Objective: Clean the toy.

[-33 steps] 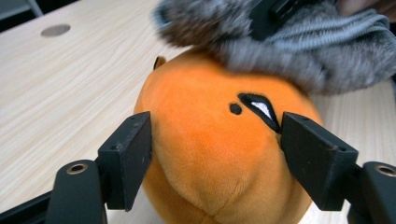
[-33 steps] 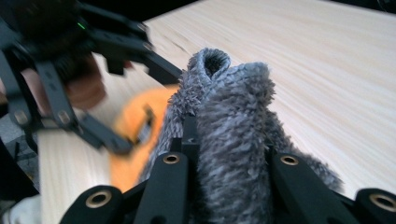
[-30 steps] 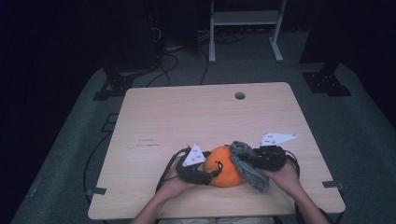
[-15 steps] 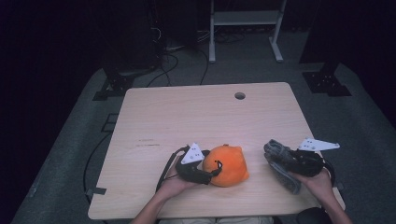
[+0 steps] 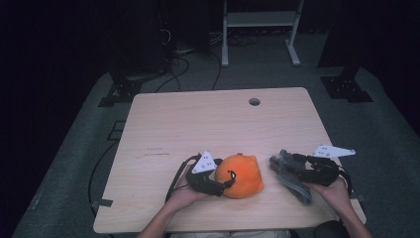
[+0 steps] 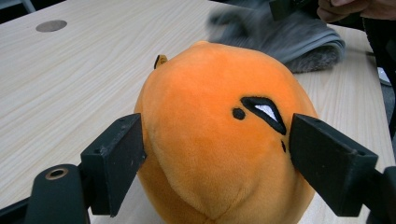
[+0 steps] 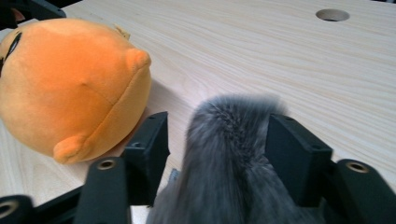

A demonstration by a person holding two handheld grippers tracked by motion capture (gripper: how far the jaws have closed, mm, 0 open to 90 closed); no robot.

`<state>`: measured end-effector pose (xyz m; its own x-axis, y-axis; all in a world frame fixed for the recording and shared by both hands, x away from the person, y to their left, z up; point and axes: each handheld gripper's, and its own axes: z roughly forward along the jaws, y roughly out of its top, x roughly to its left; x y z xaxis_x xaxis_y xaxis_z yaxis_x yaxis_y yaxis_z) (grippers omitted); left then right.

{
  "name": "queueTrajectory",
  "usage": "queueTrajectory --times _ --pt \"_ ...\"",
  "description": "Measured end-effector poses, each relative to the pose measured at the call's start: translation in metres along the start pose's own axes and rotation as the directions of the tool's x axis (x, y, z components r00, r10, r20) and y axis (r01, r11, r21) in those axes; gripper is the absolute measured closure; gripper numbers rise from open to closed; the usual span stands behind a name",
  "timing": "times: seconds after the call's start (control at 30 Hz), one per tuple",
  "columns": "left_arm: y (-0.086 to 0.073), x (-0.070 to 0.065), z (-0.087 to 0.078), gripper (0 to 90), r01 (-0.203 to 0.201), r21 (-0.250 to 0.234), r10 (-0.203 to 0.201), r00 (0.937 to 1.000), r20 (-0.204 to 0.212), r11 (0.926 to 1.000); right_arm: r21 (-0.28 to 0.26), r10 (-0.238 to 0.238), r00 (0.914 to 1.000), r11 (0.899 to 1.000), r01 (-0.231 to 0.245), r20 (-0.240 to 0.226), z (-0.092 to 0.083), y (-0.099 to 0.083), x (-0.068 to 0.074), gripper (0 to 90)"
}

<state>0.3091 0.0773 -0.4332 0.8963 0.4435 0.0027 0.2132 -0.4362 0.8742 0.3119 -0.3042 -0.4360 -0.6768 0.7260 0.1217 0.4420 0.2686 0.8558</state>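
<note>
An orange round plush toy (image 5: 242, 174) with a black stitched eye lies near the table's front edge. My left gripper (image 5: 229, 180) reaches it from the left. Its jaws have just been opening and now flank the toy (image 6: 219, 140) without denting it. A grey furry cloth (image 5: 297, 184) lies to the right of the toy, apart from it. My right gripper (image 5: 292, 168) has just been opening its jaws. The cloth (image 7: 229, 154) sits loose and blurred between them, with a gap at one jaw. The toy (image 7: 70, 84) shows at the left of the right gripper view.
The light wooden table (image 5: 208, 124) has a round cable hole (image 5: 254, 101) at the back. My right hand is near the table's front right corner. Beyond the table are grey floor mats, cables and the white legs of a rack (image 5: 225, 44).
The right gripper has moved right, away from the plush toy, taking the grey cloth with it, and its jaws have spread. The left gripper has stayed at the toy, with its jaws wider.
</note>
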Motion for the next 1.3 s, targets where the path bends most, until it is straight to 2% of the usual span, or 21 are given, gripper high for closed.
queueTrajectory --times 0.17,0.23,0.33,0.4,0.5,0.6,0.7,0.87,0.97,1.07,1.13,1.23,1.3 --pt "-0.001 0.000 -0.001 18.4 0.001 -0.004 -0.001 1.0000 0.004 1.0000 0.008 0.008 1.0000 1.000 -0.008 -0.006 0.003 0.000 0.000 39.4" --pt "0.000 0.000 -0.003 17.1 -0.005 -0.002 0.005 1.0000 0.002 1.0000 0.031 -0.007 0.9999 0.999 0.007 -0.007 0.006 -0.001 0.001 39.2" --pt "0.003 -0.002 -0.007 15.7 -0.010 -0.027 0.010 0.9999 0.006 0.9996 0.045 -0.014 0.9999 0.999 0.014 -0.009 0.008 -0.001 0.001 38.5" --pt "0.007 -0.003 -0.008 14.8 -0.011 -0.051 0.011 0.9999 0.006 0.9986 0.035 -0.013 0.9998 0.999 0.013 -0.015 0.006 -0.001 0.002 38.3" --pt "0.014 -0.004 -0.005 13.0 -0.020 -0.062 0.021 0.9997 0.010 0.9979 0.011 -0.016 0.9994 1.000 0.016 -0.030 0.003 0.001 0.005 37.9" --pt "0.021 -0.004 -0.001 12.0 -0.034 -0.053 0.034 0.9994 0.009 0.9980 -0.008 -0.024 0.9986 1.000 0.024 -0.047 0.002 0.003 0.008 37.1" --pt "0.026 0.000 0.004 11.9 -0.030 -0.059 0.031 0.9994 0.017 0.9978 -0.018 -0.031 0.9976 0.999 0.029 -0.062 0.002 0.004 0.011 36.6" --pt "0.032 0.006 0.014 11.9 -0.020 -0.022 0.020 0.9995 0.022 0.9996 -0.035 -0.034 0.9963 0.999 0.032 -0.078 0.001 0.006 0.015 35.4" --pt "0.031 0.010 0.021 11.9 -0.004 0.026 0.004 0.9995 0.030 0.9997 -0.038 -0.036 0.9951 0.999 0.033 -0.092 0.001 0.006 0.018 34.7" --pt "0.029 0.011 0.027 10.6 0.009 0.025 -0.011 0.9989 0.045 0.9996 -0.036 -0.045 0.9939 0.998 0.042 -0.100 0.002 0.007 0.020 34.7" --pt "0.029 0.010 0.030 10.1 0.004 0.033 -0.006 0.9987 0.051 0.9994 -0.040 -0.051 0.9931 0.998 0.047 -0.105 0.003 0.007 0.021 34.6" --pt "0.027 0.008 0.036 10.7 -0.016 0.074 0.012 0.9983 0.058 0.9971 -0.040 -0.051 0.9925 0.998 0.047 -0.111 0.004 0.008 0.022 34.5" --pt "0.026 0.006 0.038 16.7 -0.045 0.110 0.041 0.9983 0.042 0.9929 -0.039 -0.050 0.9921 0.998 0.046 -0.115 0.004 0.008 0.023 34.4"
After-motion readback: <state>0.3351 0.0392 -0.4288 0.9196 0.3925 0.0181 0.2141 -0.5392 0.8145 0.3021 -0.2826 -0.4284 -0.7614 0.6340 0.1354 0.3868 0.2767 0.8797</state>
